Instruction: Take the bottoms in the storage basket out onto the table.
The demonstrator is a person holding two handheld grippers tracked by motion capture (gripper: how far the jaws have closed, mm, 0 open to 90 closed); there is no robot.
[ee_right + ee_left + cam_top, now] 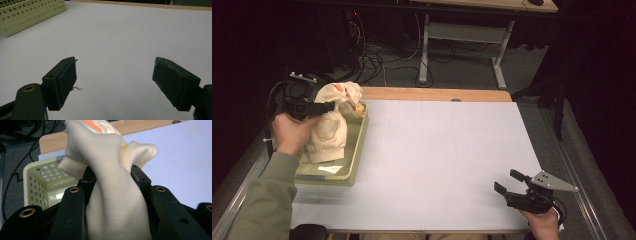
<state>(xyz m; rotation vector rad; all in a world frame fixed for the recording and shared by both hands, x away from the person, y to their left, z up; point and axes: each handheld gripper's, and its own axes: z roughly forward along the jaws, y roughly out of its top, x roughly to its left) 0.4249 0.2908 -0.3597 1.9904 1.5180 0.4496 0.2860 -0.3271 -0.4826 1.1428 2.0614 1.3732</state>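
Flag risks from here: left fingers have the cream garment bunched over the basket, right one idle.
1. The cream garment hangs from a bunched fold in the left gripper; the fabric could slip out as it is lifted.
2. Its lower part sits inside the basket, so it may snag the rim and drag or tip the basket.
3. The right gripper rests open far across the table, too distant to steady the basket.

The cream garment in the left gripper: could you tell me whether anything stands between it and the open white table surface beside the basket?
Nothing visible does. The left gripper grips the cream garment above the basket, and the white table surface to its right lies bare.
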